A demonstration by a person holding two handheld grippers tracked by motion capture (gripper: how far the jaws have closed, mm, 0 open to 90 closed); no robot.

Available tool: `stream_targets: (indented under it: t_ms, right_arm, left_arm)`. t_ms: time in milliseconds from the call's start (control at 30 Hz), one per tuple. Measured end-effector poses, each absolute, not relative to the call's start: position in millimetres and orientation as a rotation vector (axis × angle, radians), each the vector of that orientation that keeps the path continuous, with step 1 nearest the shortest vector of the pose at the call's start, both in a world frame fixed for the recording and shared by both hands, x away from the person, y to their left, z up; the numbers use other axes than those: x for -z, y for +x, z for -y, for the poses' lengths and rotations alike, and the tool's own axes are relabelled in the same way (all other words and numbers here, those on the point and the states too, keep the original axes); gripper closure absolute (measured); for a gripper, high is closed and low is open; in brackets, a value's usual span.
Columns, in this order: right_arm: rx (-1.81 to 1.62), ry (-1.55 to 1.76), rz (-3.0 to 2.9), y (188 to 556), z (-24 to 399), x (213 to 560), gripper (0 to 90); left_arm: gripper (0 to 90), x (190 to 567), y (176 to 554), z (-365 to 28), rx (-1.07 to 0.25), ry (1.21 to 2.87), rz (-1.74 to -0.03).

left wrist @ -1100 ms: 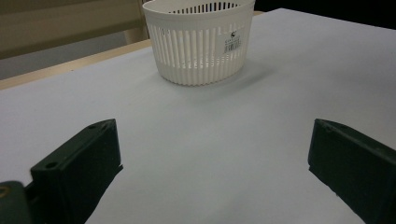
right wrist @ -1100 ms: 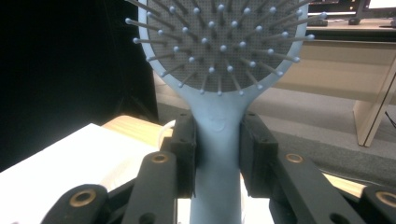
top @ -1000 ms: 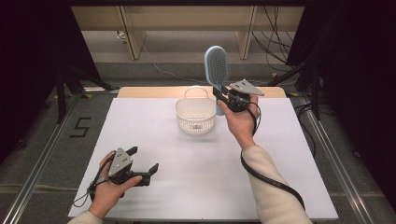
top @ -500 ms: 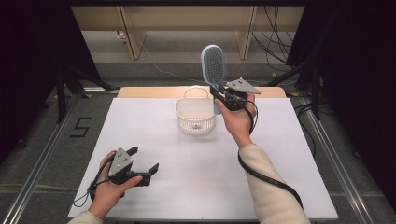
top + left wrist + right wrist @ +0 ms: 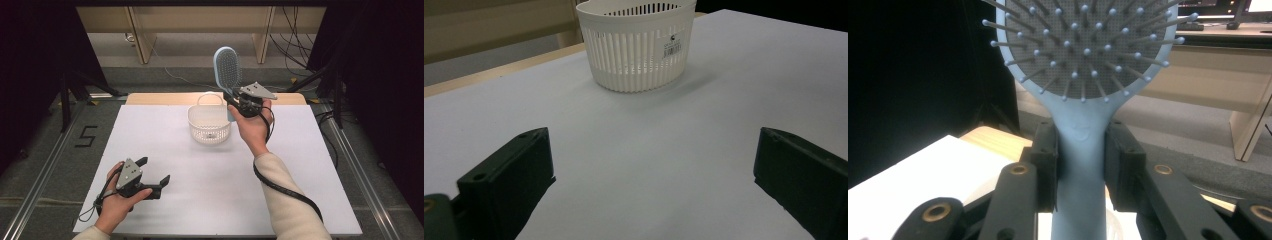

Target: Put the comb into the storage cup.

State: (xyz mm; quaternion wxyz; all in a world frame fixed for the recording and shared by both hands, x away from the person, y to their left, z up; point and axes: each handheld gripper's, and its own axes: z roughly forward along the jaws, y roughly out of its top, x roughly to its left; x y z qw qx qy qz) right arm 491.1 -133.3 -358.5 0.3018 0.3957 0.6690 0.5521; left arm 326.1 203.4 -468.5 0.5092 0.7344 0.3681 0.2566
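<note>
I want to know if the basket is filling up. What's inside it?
The basket looks empty apart from a small dark spot on its floor. The brush is above it in the right tongs, hiding its right rim.

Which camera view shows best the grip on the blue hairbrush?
The right gripper view: the hairbrush fills the middle, its handle clamped between the jaws of the right hand-held gripper. The high view shows it small, upright above the basket.
</note>
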Motion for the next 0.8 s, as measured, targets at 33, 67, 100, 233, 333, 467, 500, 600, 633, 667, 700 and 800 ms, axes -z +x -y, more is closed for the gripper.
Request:
stream_targets:
  t_ms: [33,67,100,233,333,467,500,600,633,667,700,800]
  right_arm:
    - [-1.464,1.049,-1.775,491.1,132.8,358.4,70.4]
    - [-1.465,1.049,-1.775,491.1,132.5,358.3,70.4]
    - [-1.467,1.051,-1.774,491.2,132.2,358.1,70.3]
    - [-1.466,1.046,-1.772,491.4,130.8,357.0,70.3]
    - [-1.465,1.046,-1.774,492.0,130.1,357.3,70.4]
    - [-1.464,1.047,-1.776,492.7,129.2,357.8,70.3]
    - [-1.463,1.048,-1.778,492.9,128.9,357.9,70.4]
    - [-1.464,1.048,-1.777,493.5,128.2,357.8,70.4]
    - [-1.463,1.048,-1.777,493.5,128.0,357.6,70.4]
    - [-1.463,1.048,-1.778,493.6,127.6,357.4,70.4]
    - [-1.462,1.048,-1.778,493.7,127.3,357.1,70.3]
    - [-1.464,1.045,-1.779,493.9,126.3,356.5,70.4]
  left_arm:
    - [2.0,468.6,326.1,-203.4,-0.618,1.769,-0.887]
    - [2.0,468.6,326.2,-203.5,-0.619,1.769,-0.887]
    - [2.0,468.5,326.2,-203.7,-0.619,1.769,-0.888]
    - [2.0,468.7,326.2,-203.4,-0.618,1.770,-0.887]
    - [2.0,468.5,326.0,-202.9,-0.618,1.772,-0.884]
    - [2.0,468.7,326.1,-202.9,-0.617,1.772,-0.885]
    - [2.0,468.7,326.1,-203.0,-0.617,1.772,-0.885]
    - [2.0,468.6,326.0,-203.0,-0.618,1.772,-0.885]
    - [2.0,468.5,326.0,-202.9,-0.618,1.771,-0.885]
    - [2.0,468.5,326.0,-202.8,-0.618,1.772,-0.884]
    - [2.0,468.5,325.9,-202.8,-0.617,1.772,-0.884]
    - [2.0,468.6,326.0,-202.9,-0.617,1.771,-0.885]
